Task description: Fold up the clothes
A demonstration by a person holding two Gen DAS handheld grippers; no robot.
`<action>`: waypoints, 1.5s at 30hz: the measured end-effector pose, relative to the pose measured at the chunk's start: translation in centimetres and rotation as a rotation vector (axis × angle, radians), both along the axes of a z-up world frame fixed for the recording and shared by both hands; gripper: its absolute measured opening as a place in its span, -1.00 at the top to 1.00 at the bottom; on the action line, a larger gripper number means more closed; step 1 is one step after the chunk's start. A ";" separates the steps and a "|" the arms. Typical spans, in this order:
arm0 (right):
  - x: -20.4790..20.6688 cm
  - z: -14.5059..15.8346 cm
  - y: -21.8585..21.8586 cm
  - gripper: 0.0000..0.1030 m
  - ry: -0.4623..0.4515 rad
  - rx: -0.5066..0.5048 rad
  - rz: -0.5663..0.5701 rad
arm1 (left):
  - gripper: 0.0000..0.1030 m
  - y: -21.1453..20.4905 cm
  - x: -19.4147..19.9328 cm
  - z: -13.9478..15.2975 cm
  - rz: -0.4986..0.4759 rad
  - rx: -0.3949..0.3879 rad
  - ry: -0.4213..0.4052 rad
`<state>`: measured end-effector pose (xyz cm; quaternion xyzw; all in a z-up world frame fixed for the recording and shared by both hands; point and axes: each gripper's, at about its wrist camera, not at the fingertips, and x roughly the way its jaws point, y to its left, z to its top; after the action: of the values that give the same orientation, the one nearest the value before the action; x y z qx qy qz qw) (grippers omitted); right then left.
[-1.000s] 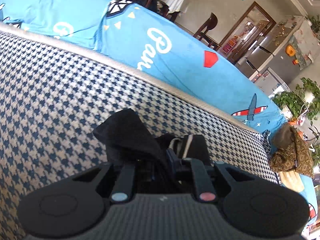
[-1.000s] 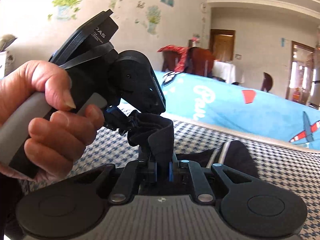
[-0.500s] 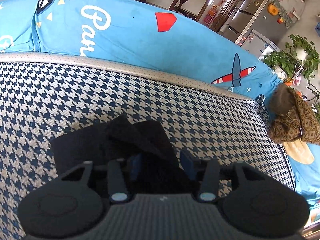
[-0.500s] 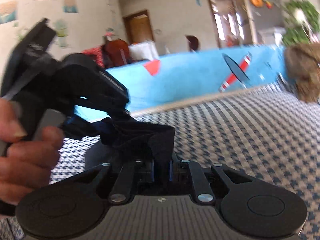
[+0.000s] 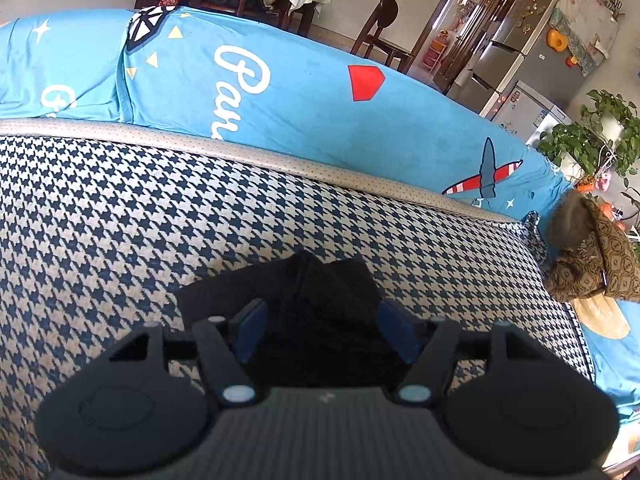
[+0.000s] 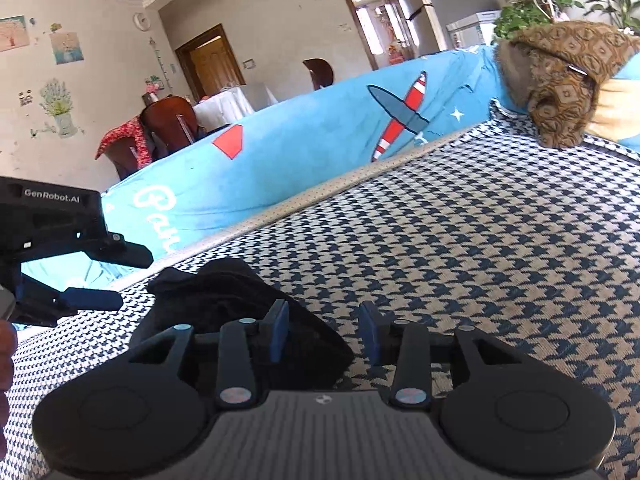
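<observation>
A black garment [image 5: 328,292] lies bunched in a small heap on the houndstooth sofa cushion [image 5: 120,220]. My left gripper [image 5: 324,324] hovers over it with jaws opening; the cloth sits between the blue pads [image 5: 252,326] but they do not press it. In the right wrist view the black garment [image 6: 224,300] lies left of centre, one corner reaching between the fingers of my right gripper [image 6: 323,332]. Those jaws are opening too, and its pads [image 6: 278,332] stand clear of the cloth. The left gripper [image 6: 130,280] shows at the left edge, open, beside the heap.
A blue printed cover [image 5: 280,92] drapes the sofa back behind the cushion. A brown patterned cloth pile [image 6: 560,80] sits at the cushion's far right end. Dining chairs [image 5: 380,24], a fridge [image 5: 520,60] and plants [image 5: 592,140] stand beyond the sofa.
Both grippers were shut on the black garment and have let it go; it now rests on the cushion. The right gripper swung right and rolled, away from the left one.
</observation>
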<state>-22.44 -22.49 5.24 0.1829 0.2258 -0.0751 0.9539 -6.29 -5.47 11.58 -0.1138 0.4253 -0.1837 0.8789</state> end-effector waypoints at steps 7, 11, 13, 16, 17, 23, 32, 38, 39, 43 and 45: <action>2.4 1.7 1.1 0.10 -0.014 -0.105 0.193 | -0.40 2.1 -0.5 0.5 -0.019 0.025 -0.014; 3.2 2.6 2.4 0.10 -0.015 -0.173 0.385 | -0.40 2.8 -0.7 -1.1 -0.044 0.042 0.008; 3.8 2.4 2.9 0.10 -0.003 -0.191 0.496 | -0.40 3.1 -0.7 -2.2 -0.042 0.039 0.023; 5.1 1.7 3.1 0.10 0.034 -0.176 0.605 | -0.45 3.3 -0.5 -3.9 -0.028 0.050 0.021; 5.7 1.4 3.0 0.10 0.052 -0.155 0.632 | -0.49 3.3 -0.3 -4.4 -0.022 0.065 0.016; 7.7 -0.5 3.7 0.10 0.114 -0.176 0.740 | -0.53 3.5 1.0 -6.2 -0.003 0.112 0.026; 10.5 -1.9 5.1 0.10 0.162 -0.234 0.785 | -0.56 5.3 2.8 -8.5 0.082 0.092 0.097; 12.8 -2.4 5.4 0.10 0.203 -0.261 0.750 | -0.57 5.2 3.2 -8.9 0.093 0.102 0.096; 13.0 -2.2 5.3 0.10 0.192 -0.261 0.737 | -0.57 5.2 3.3 -8.9 0.093 0.100 0.100; 13.7 -1.0 4.5 0.10 0.094 -0.244 0.638 | -0.60 5.3 3.5 -9.0 0.094 0.096 0.103; 14.2 -0.4 3.4 0.10 0.048 -0.213 0.528 | -0.63 5.4 3.5 -9.1 0.098 0.102 0.102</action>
<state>-8.25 -19.12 4.84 0.0149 0.2791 0.1483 0.9486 -2.79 -0.10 2.52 -0.0987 0.4723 -0.1126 0.8686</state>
